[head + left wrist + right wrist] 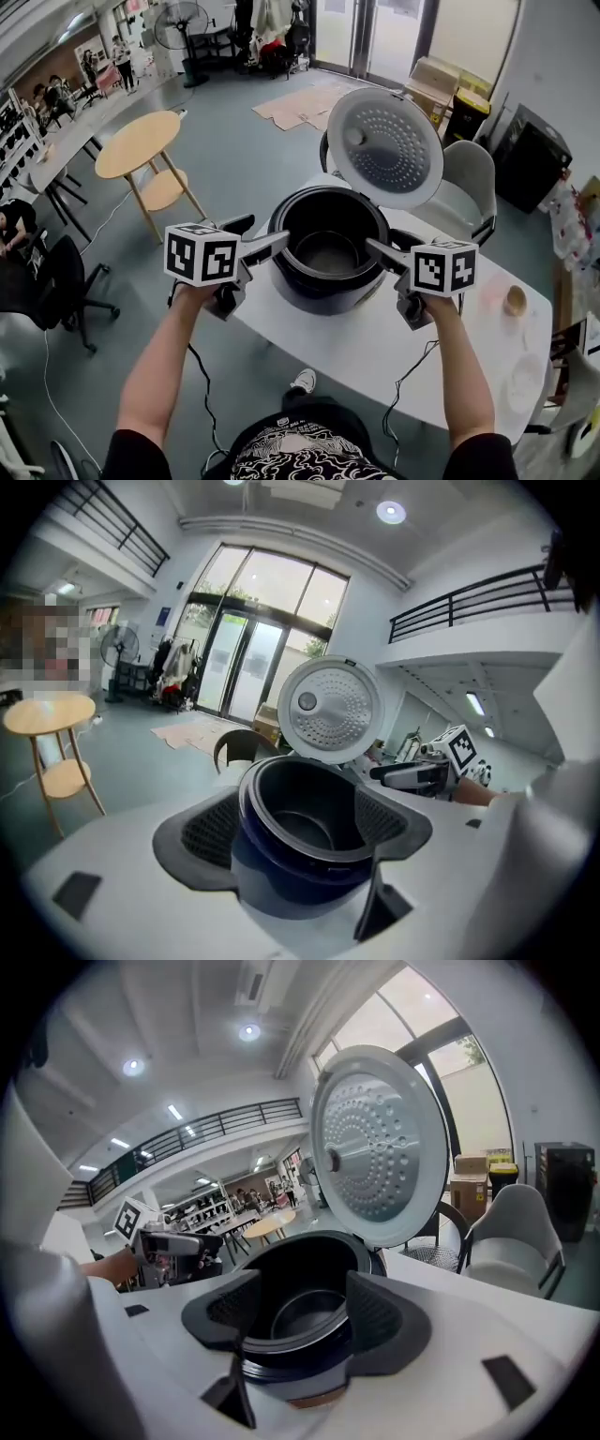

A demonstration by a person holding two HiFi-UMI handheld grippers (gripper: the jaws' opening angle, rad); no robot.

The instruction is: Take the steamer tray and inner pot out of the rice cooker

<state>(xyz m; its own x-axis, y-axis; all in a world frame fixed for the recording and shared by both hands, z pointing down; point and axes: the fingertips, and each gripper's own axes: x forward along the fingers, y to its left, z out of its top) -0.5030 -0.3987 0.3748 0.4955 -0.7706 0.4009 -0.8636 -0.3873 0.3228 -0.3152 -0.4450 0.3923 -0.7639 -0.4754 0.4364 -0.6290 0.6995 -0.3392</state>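
Approach step. Left gripper (258, 236) and right gripper (382, 251) flank rice cooker (328, 281), jaws apart, empty. Dark insert (328, 251) seated inside (tray or pot, unclear). Next: pinch opposite rims, lift level.

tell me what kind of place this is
Probably a big open office or lab hall, not a home kitchen: a railed mezzanine overhead, tall glass entrance doors, and office chairs along one side. The rice cooker sits on a white table.
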